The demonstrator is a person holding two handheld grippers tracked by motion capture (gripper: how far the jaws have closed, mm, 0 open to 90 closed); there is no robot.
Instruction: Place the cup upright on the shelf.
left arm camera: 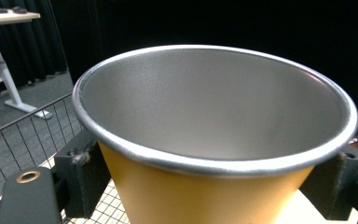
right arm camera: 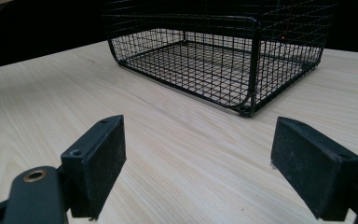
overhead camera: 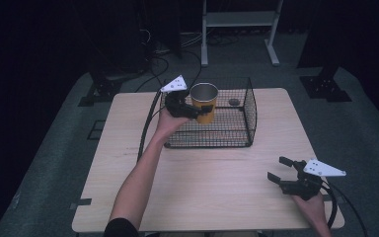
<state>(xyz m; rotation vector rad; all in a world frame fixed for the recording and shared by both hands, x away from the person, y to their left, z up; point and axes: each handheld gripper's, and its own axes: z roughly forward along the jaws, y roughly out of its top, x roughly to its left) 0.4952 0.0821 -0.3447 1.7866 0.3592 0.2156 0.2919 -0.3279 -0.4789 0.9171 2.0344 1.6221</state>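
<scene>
The orange cup [overhead camera: 205, 102] is clamped by the left gripper [overhead camera: 196, 109] above the wire basket [overhead camera: 249, 114] near the table's far edge; it is best lowered upright inside, while the right gripper [overhead camera: 281, 170] is kept wide, empty

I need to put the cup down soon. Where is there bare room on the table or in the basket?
The wire basket floor is bare right of the yellow cup, except one small dark object at the back. The table is bare between basket and near edge; the right hand-held gripper crowds the near right corner.
</scene>
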